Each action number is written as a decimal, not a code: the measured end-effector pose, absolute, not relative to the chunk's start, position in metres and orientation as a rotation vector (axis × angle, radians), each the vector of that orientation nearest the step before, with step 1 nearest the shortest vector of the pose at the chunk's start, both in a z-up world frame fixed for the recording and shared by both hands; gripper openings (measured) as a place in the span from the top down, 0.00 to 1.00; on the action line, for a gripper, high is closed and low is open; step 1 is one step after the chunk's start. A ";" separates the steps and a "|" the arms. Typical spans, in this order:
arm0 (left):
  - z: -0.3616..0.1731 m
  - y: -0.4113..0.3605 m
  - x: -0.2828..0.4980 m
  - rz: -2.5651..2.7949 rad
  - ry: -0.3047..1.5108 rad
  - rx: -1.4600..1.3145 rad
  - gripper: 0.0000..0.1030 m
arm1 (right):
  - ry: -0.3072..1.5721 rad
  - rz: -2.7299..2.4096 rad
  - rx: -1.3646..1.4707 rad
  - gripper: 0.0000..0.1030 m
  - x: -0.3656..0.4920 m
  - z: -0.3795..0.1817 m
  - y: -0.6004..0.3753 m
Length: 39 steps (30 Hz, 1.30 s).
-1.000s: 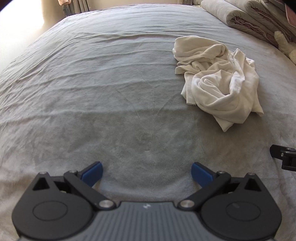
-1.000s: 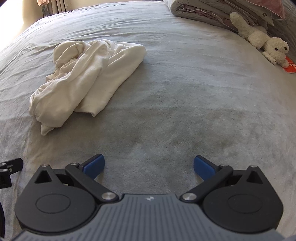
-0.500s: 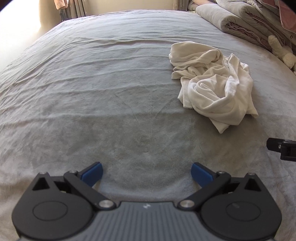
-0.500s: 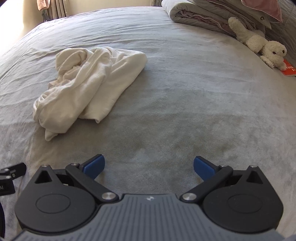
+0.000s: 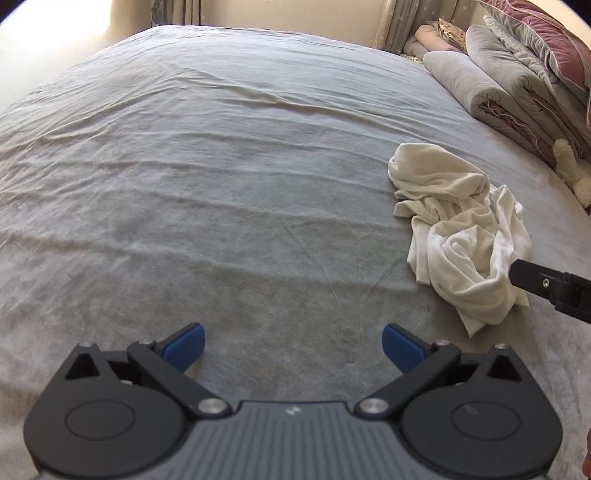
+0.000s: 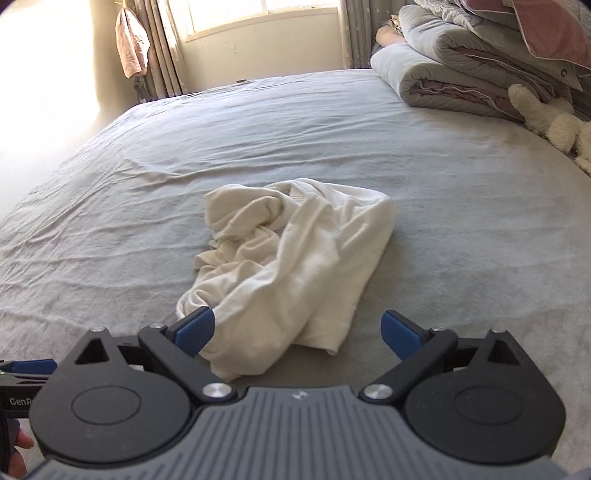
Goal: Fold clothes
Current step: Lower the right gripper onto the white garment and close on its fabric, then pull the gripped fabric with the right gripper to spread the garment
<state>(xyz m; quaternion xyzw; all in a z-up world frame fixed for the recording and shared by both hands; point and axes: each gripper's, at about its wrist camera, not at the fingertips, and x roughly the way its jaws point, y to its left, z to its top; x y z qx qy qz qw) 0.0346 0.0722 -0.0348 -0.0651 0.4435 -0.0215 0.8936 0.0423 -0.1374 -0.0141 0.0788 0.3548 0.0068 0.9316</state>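
A crumpled white garment (image 6: 295,258) lies in a heap on the grey bed (image 6: 461,229). It also shows at the right of the left wrist view (image 5: 461,229). My right gripper (image 6: 298,330) is open, low over the near end of the garment, with its left fingertip (image 6: 194,330) against the cloth. My left gripper (image 5: 292,347) is open and empty over bare bedding, well left of the garment. A finger of the right gripper (image 5: 546,284) shows at the right edge of the left wrist view, at the garment's near end.
Folded grey and pink duvets (image 6: 480,70) are stacked at the bed's far right, with a cream plush toy (image 6: 554,118) beside them. A window and curtains (image 6: 258,33) stand beyond the bed. The bed's left edge (image 5: 55,92) drops to the floor.
My right gripper has moved forward and left, so the garment now lies right between its fingers. My left gripper has swung left and its view has tilted up the bed.
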 end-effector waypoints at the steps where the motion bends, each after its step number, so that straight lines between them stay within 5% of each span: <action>1: -0.035 0.074 0.035 -0.049 0.910 -0.145 0.01 | 0.718 0.023 0.157 0.11 0.044 -0.014 -0.134; 8: -0.038 0.075 0.041 -0.054 0.891 -0.185 0.01 | 0.782 0.052 0.219 0.34 0.056 -0.037 -0.129; 11: -0.037 0.072 0.040 -0.067 0.883 -0.185 0.01 | 0.789 0.070 0.256 0.54 0.055 -0.039 -0.133; 13: -0.036 0.071 0.039 -0.068 0.882 -0.181 0.01 | 0.791 0.092 0.276 0.83 0.052 -0.037 -0.136; 14: -0.035 0.071 0.038 -0.067 0.881 -0.179 0.01 | 0.800 0.108 0.286 0.88 0.050 -0.036 -0.138; 39: -0.025 0.009 0.029 -0.139 0.854 -0.061 0.01 | 0.816 0.055 0.243 0.90 -0.045 -0.003 -0.241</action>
